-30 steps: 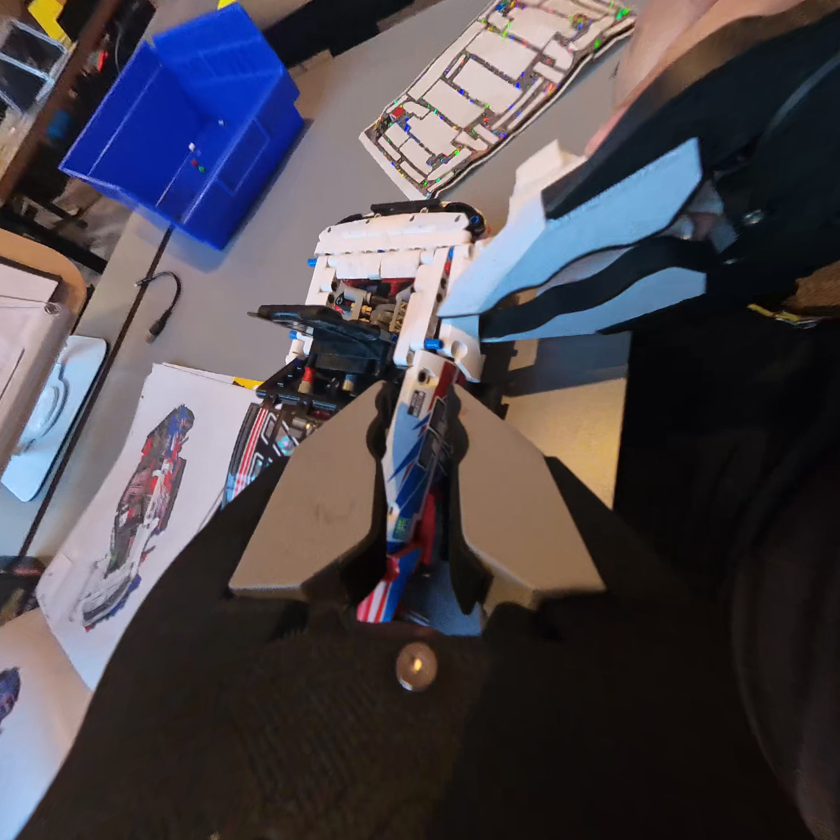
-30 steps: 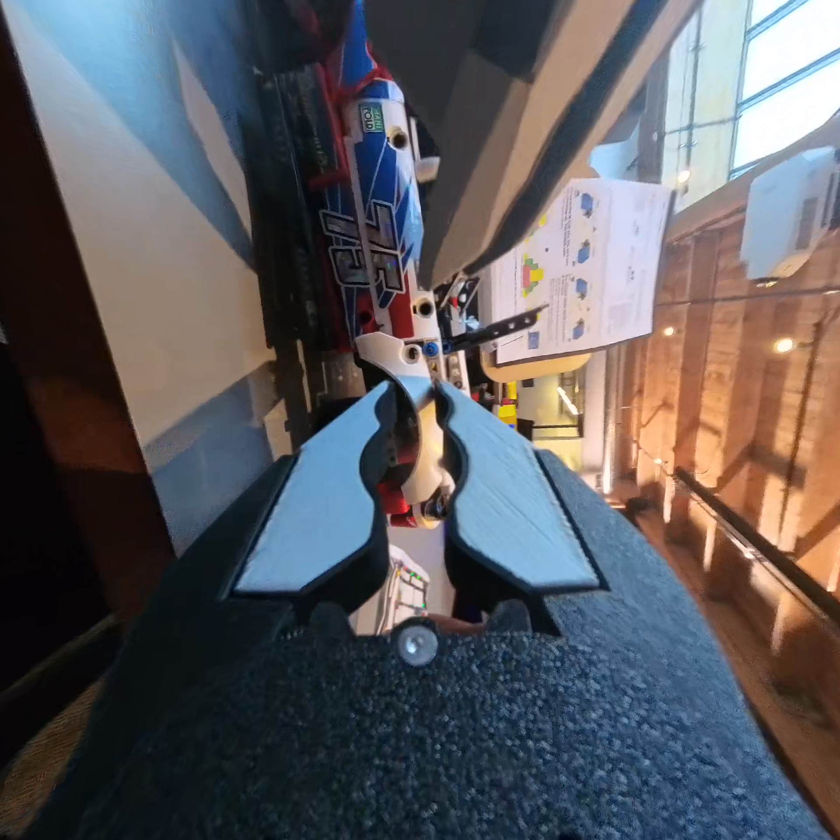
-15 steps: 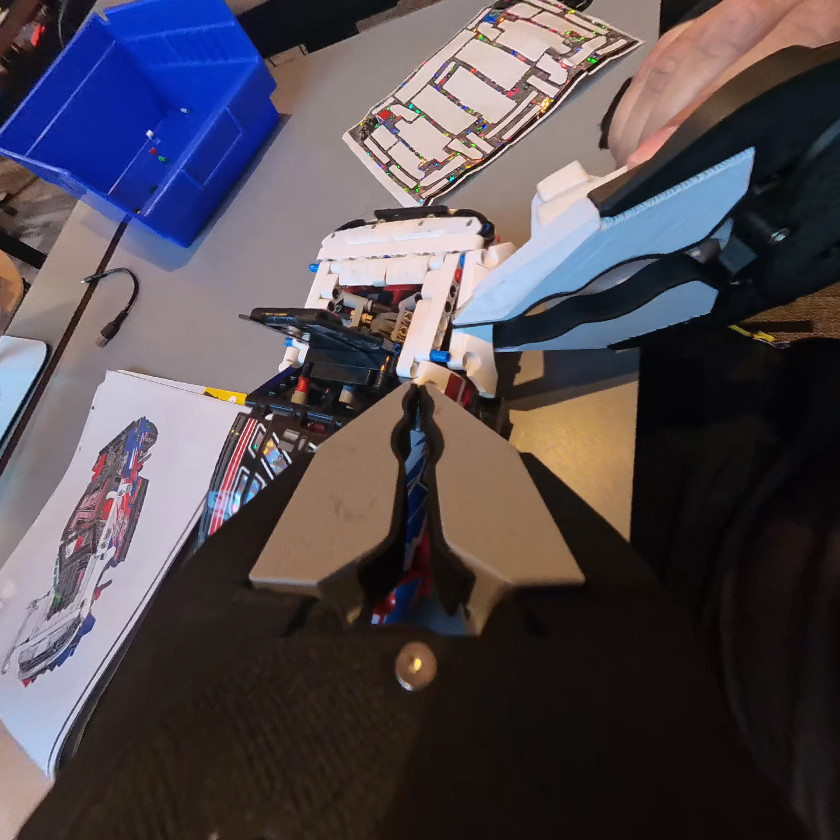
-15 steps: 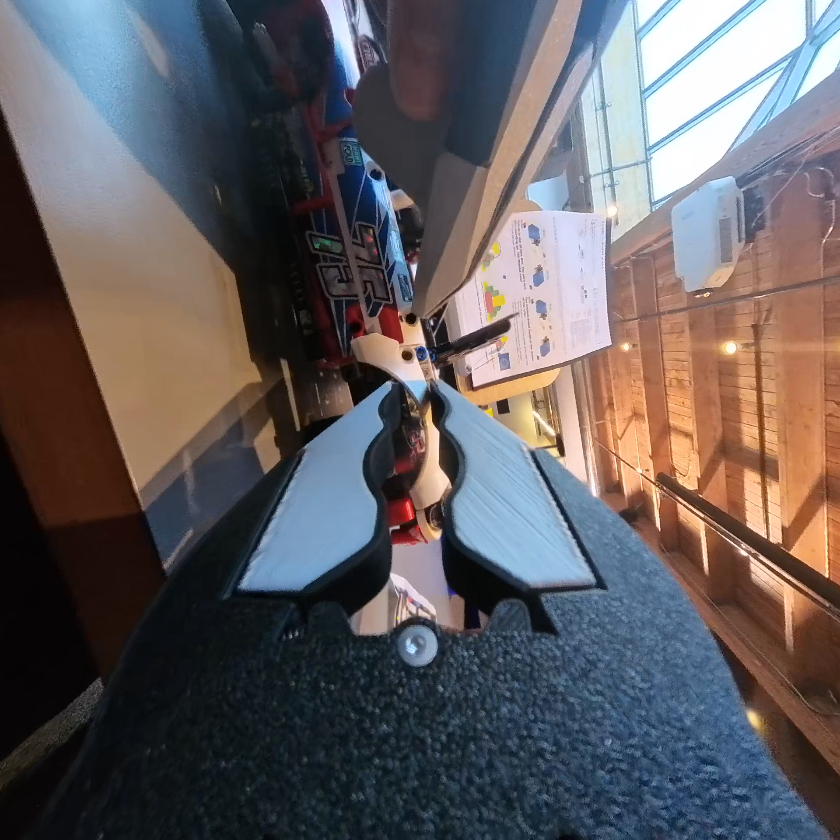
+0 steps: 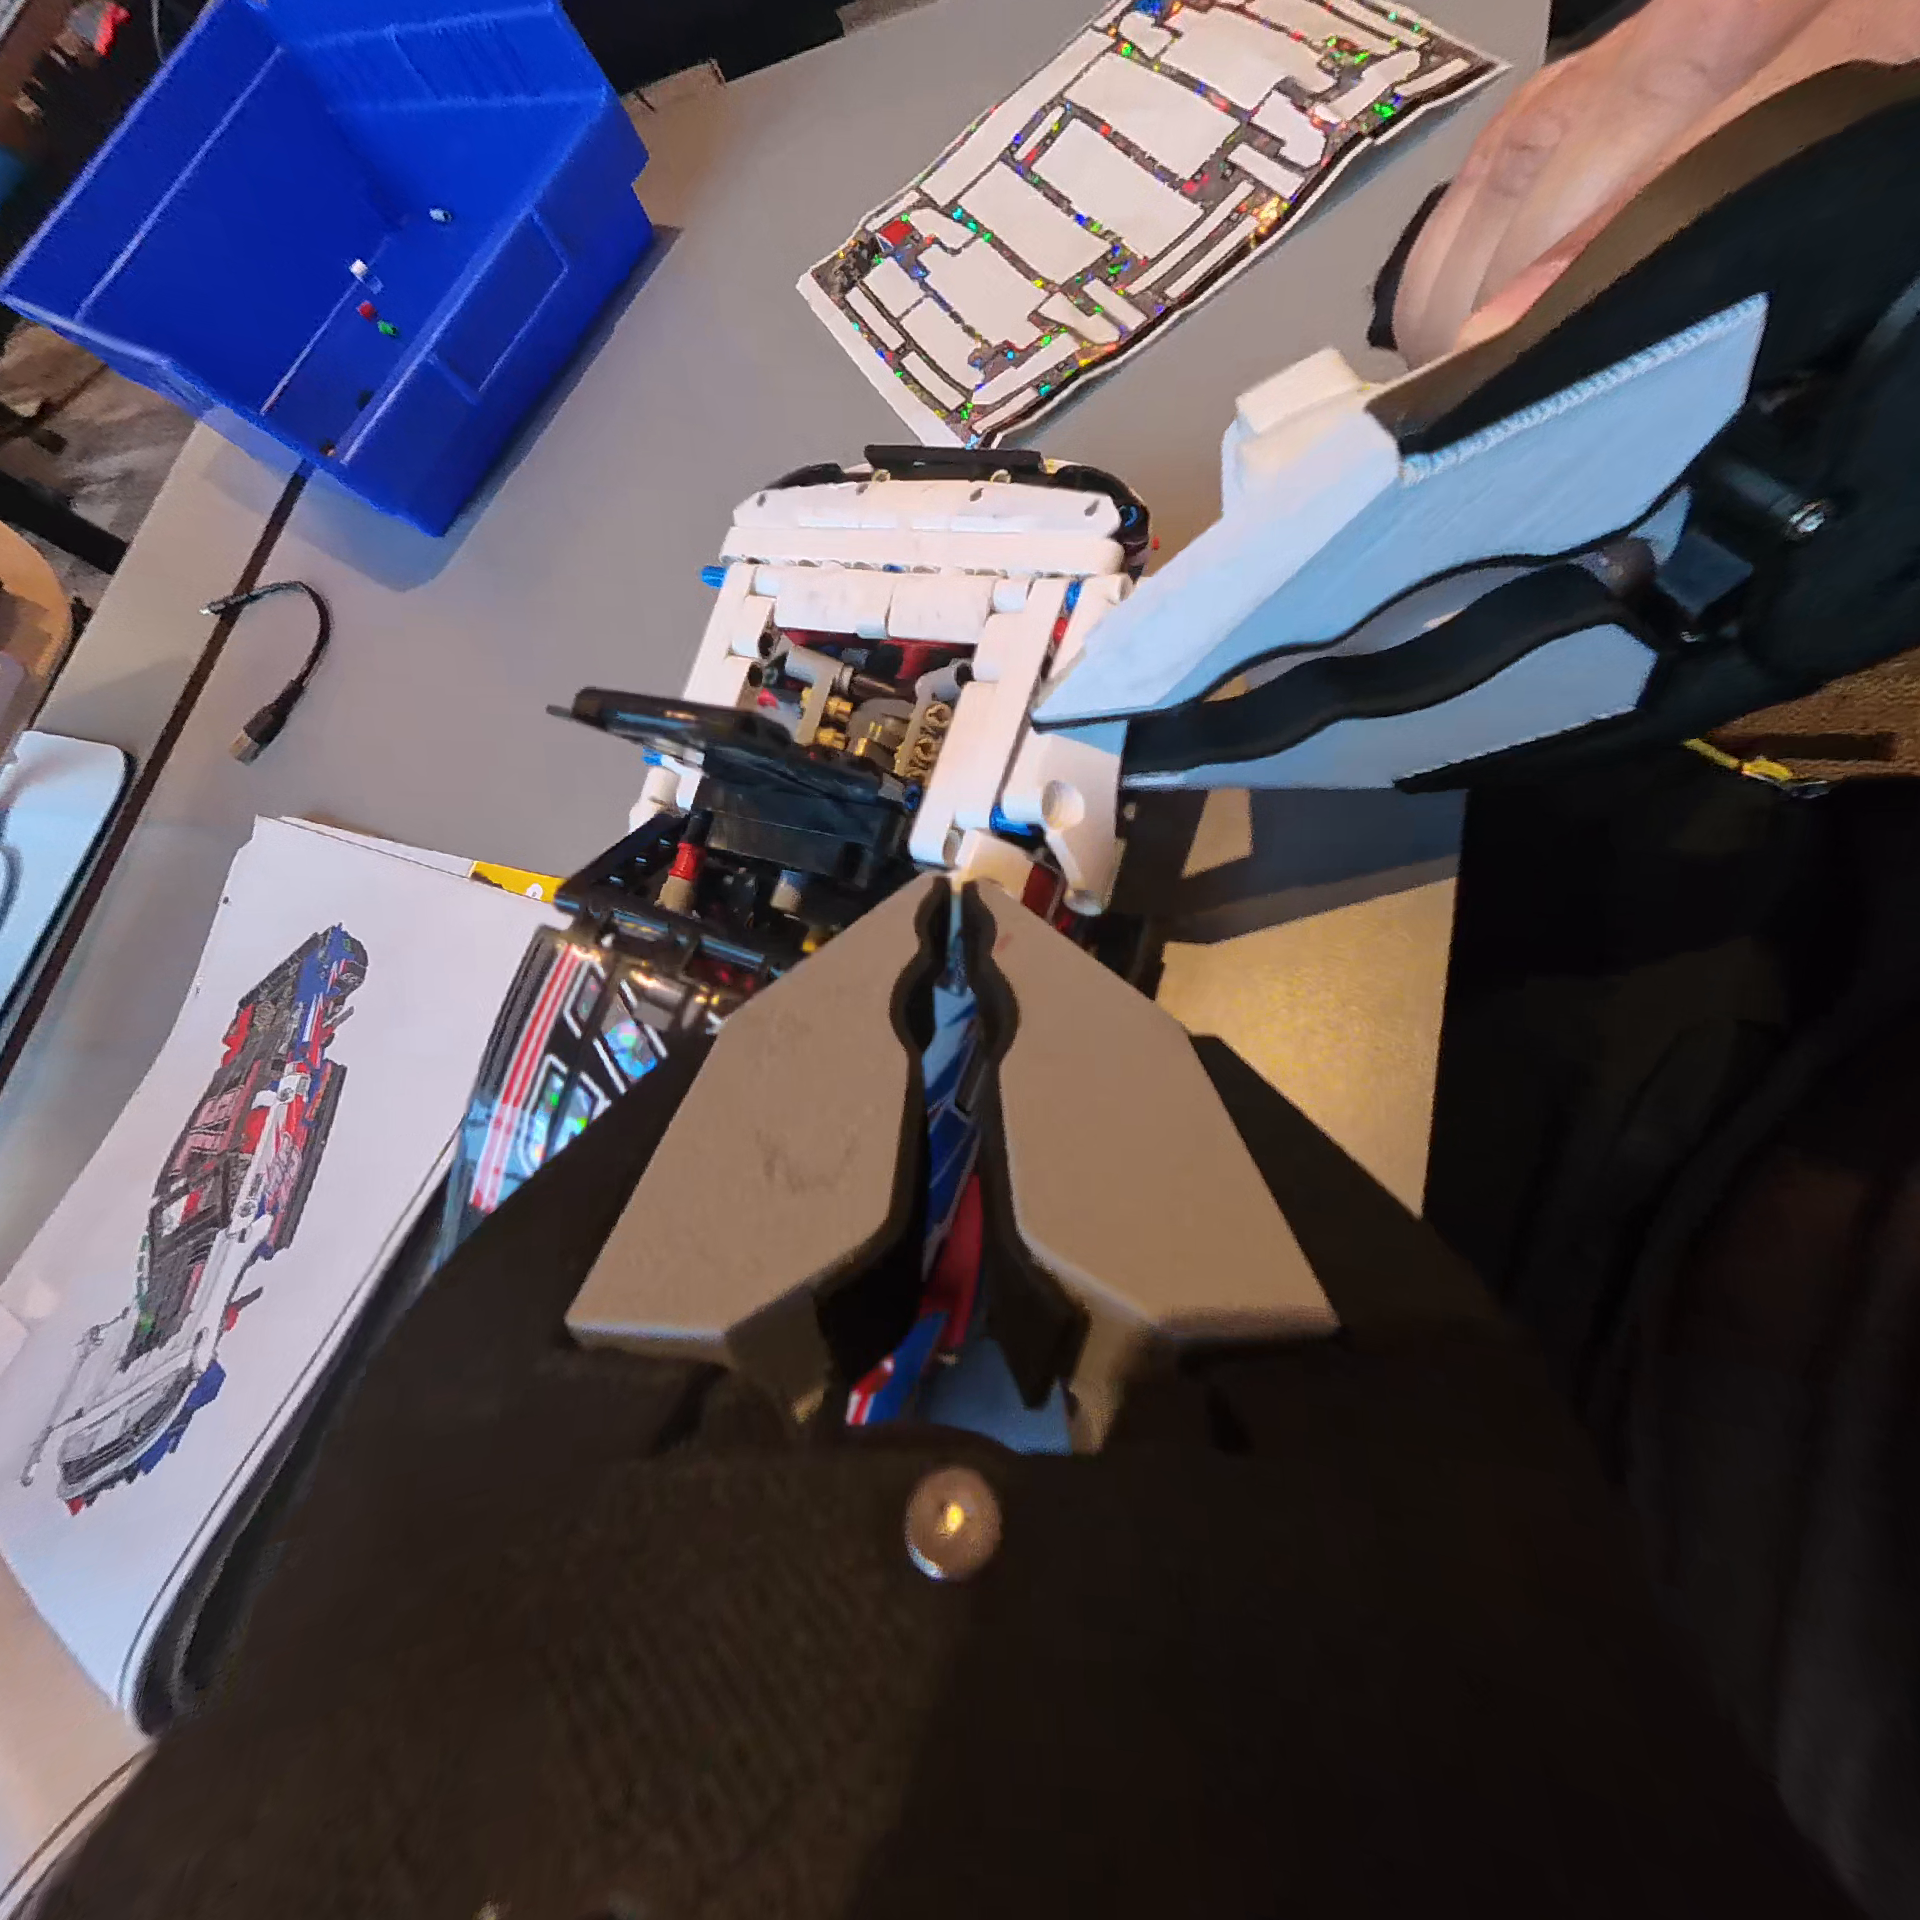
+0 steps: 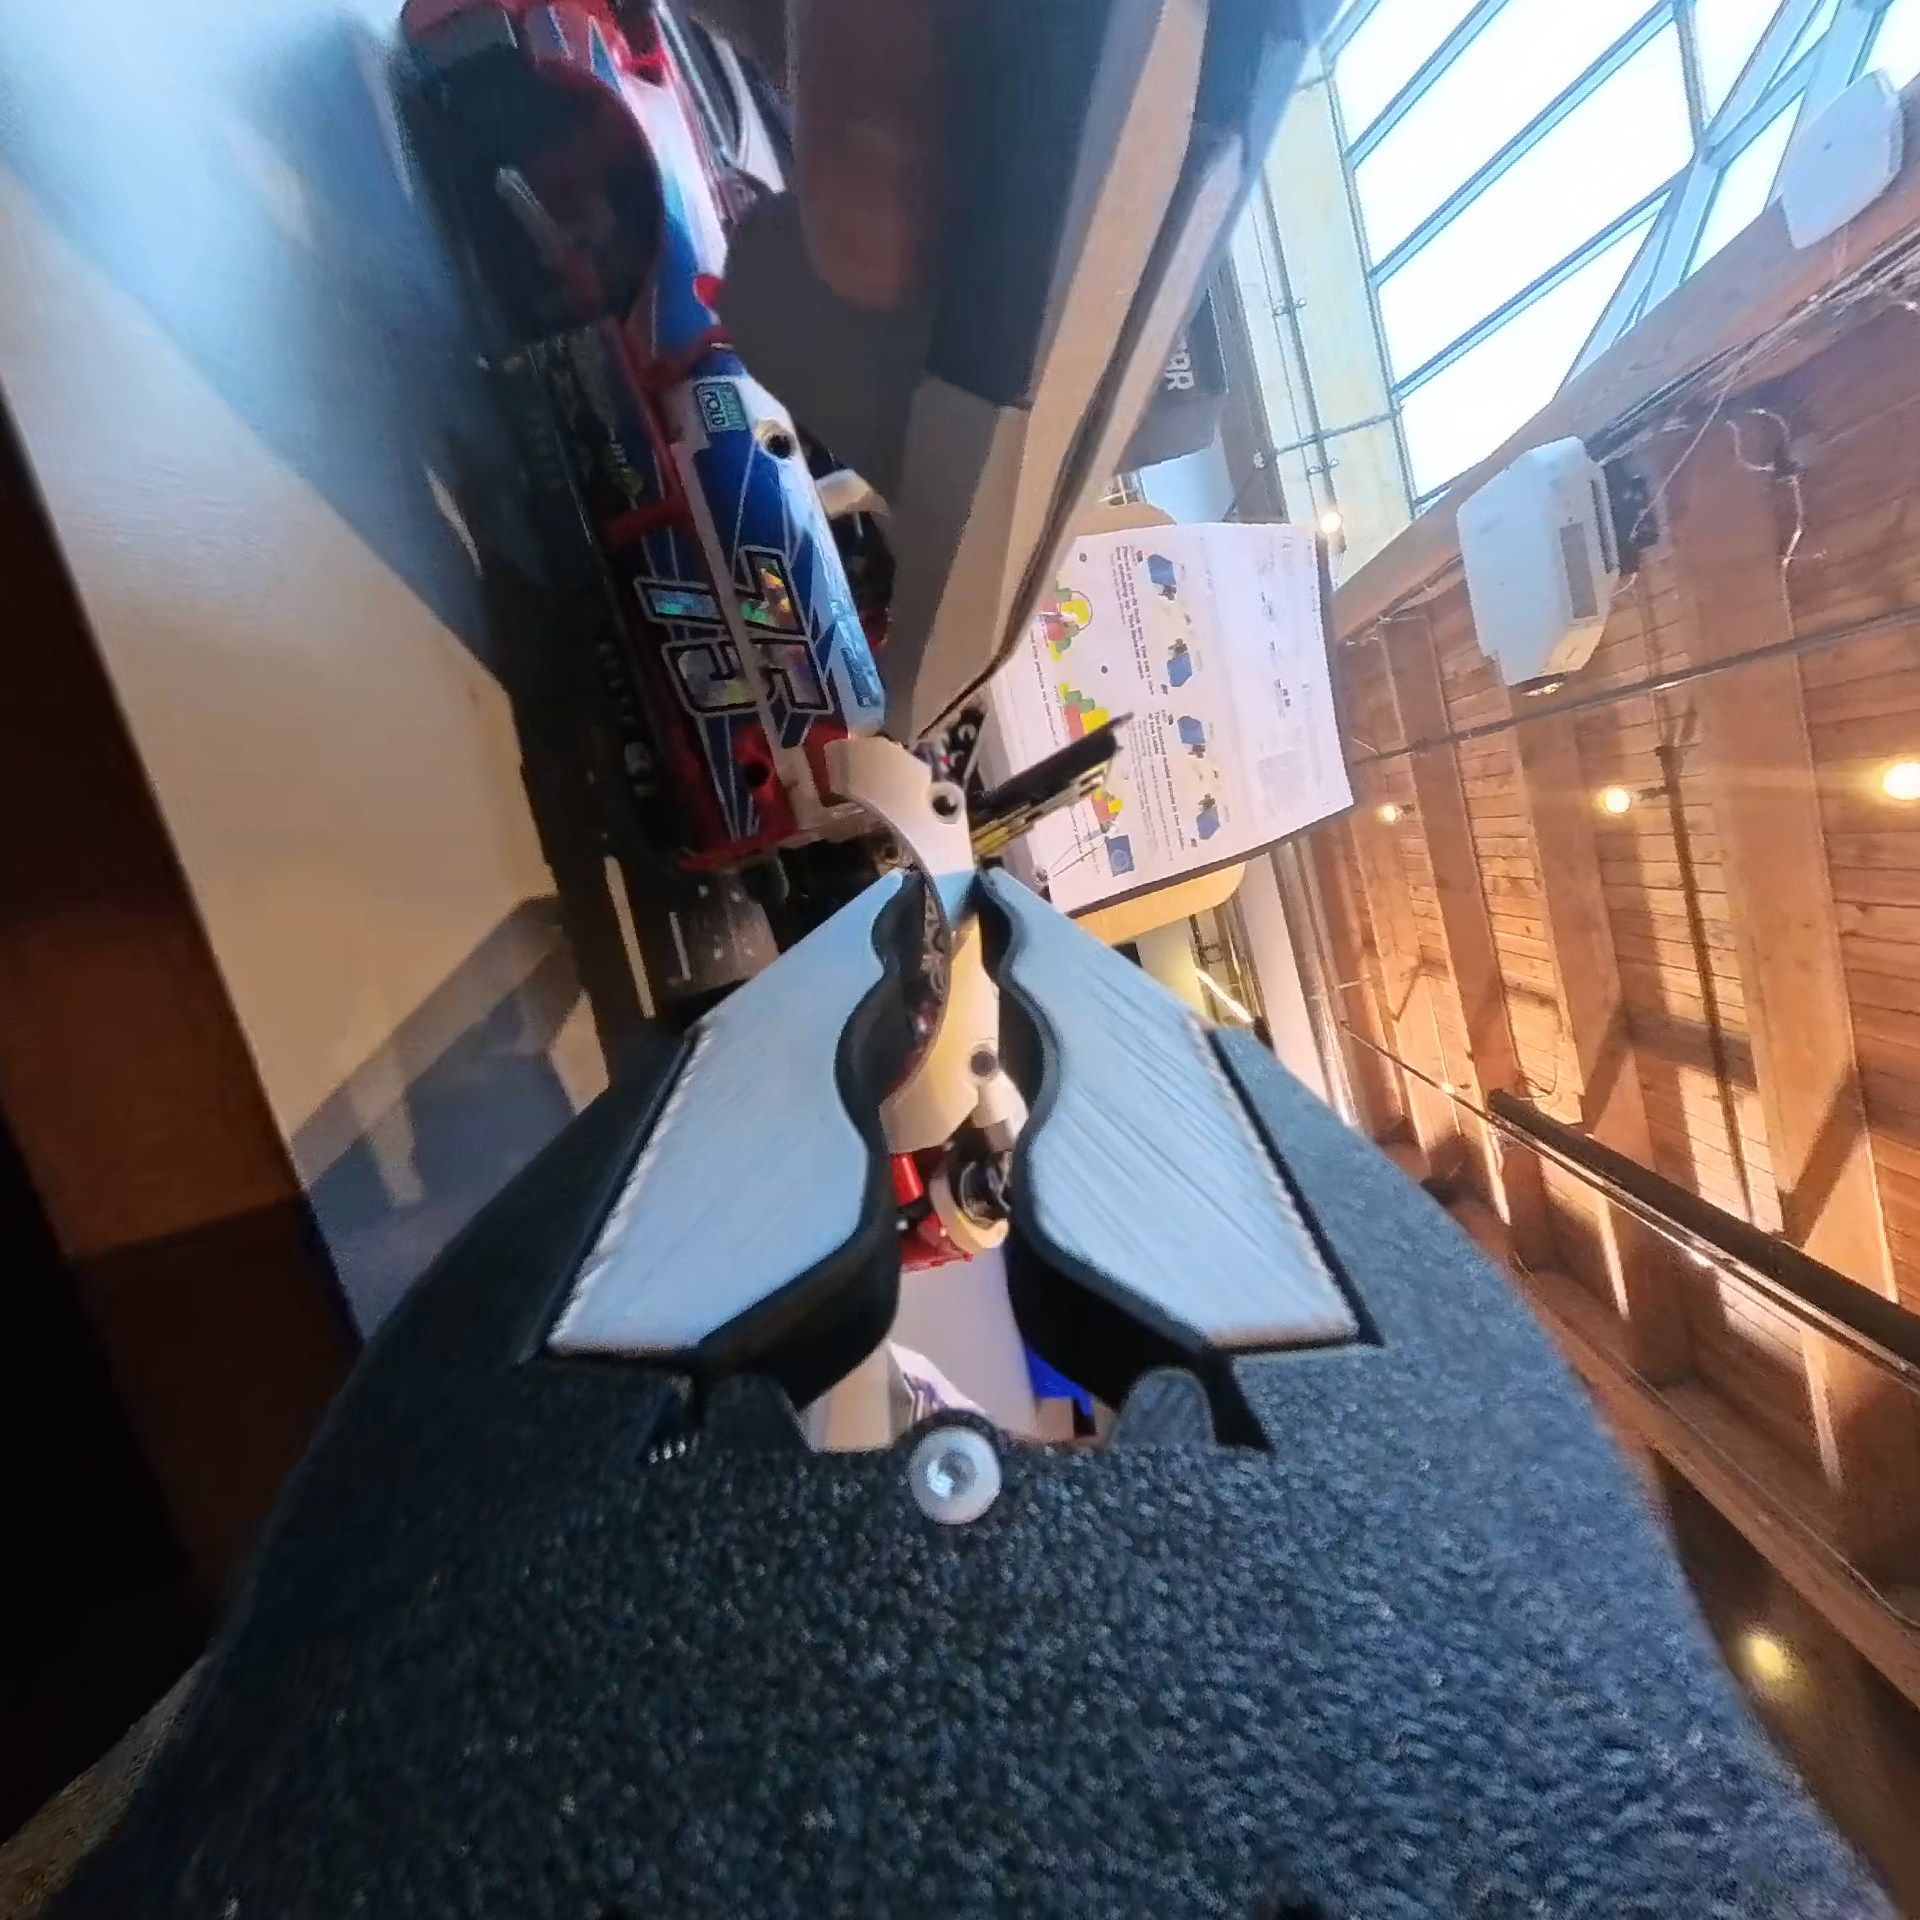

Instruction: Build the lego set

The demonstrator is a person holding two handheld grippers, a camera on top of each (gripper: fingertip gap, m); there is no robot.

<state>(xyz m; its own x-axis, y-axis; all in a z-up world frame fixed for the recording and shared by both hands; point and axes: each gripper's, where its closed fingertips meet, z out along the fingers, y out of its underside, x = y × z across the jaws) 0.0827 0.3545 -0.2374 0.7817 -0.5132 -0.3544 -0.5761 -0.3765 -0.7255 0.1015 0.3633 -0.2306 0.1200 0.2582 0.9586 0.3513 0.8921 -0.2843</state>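
**Both claws clamped on the car, build far along**

The car [image 5: 914, 665] is a white, blue and red Lego racer, on or just above the grey worktop [image 5: 582, 540] at its near edge; whether it touches I cannot tell. Left claw [image 5: 948, 894] is pressed together on the blue-and-white side panel [image 5: 951, 1049], tips nearly meeting around it. Right claw [image 6: 948, 883] pinches a white curved piece [image 6: 961, 997] at the car's rear corner; in the left view it comes in from the right, tips against the white frame [image 5: 1039, 727].

Progress, judged: most of the body looks built. White rear deck, exposed red and grey mechanism in the middle, black parts, and stickers on the side panel are all there. Sticker sheet [image 5: 1132, 197] beyond the car looks mostly peeled. Blue bin [image 5: 343, 239] at far left holds only a few tiny pieces. So few steps seem left, probably closing the open middle and seating the panel being squeezed now. Whether wheels are on cannot be told.

Booklet [image 5: 239, 1174] with a car drawing lies open left of the car. A short black cable [image 5: 281, 665] sits between bin and booklet.
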